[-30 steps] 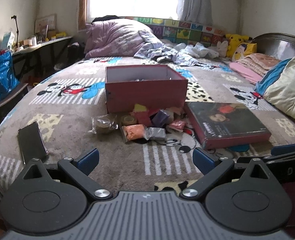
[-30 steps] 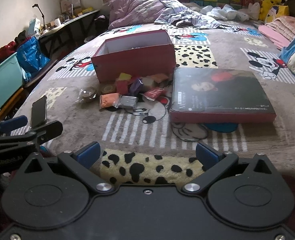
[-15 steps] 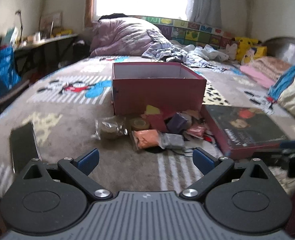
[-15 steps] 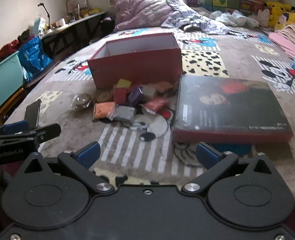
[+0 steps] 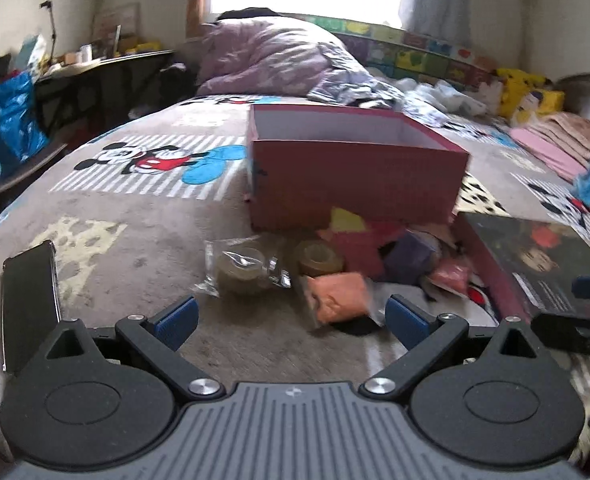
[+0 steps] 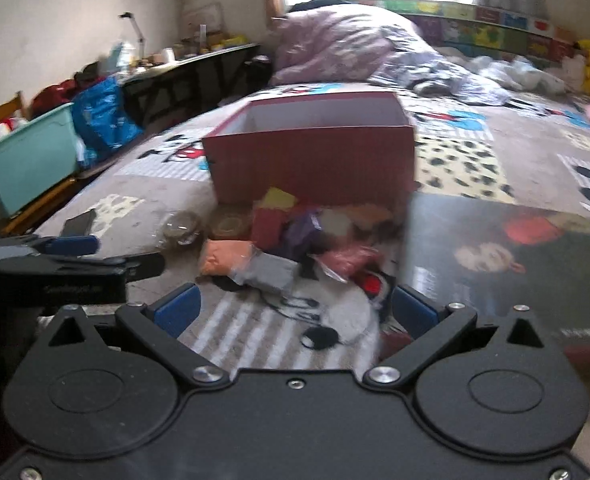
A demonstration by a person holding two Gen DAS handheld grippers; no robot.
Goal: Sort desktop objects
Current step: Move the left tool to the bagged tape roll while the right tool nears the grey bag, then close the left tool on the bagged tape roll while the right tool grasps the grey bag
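Note:
An open red box (image 5: 355, 184) (image 6: 315, 160) stands on the bed. In front of it lies a pile of small packets: an orange packet (image 5: 337, 296) (image 6: 223, 258), a grey packet (image 6: 273, 272), a purple one (image 5: 405, 258), a pink one (image 6: 347, 260), a bagged tape roll (image 5: 241, 268) and a bare tape roll (image 5: 319, 258). My left gripper (image 5: 291, 318) is open and empty just short of the orange packet. My right gripper (image 6: 293, 310) is open and empty just short of the grey packet.
A flat dark box lid (image 5: 535, 264) (image 6: 503, 256) lies right of the pile. A black phone (image 5: 29, 300) lies at the left. A teal bin (image 6: 27, 160) and blue bag (image 6: 103, 120) stand beside the bed. Bedding and pillows lie behind.
Both grippers have moved forward toward the pile of packets, which looks larger and closer now. Both stay open and empty.

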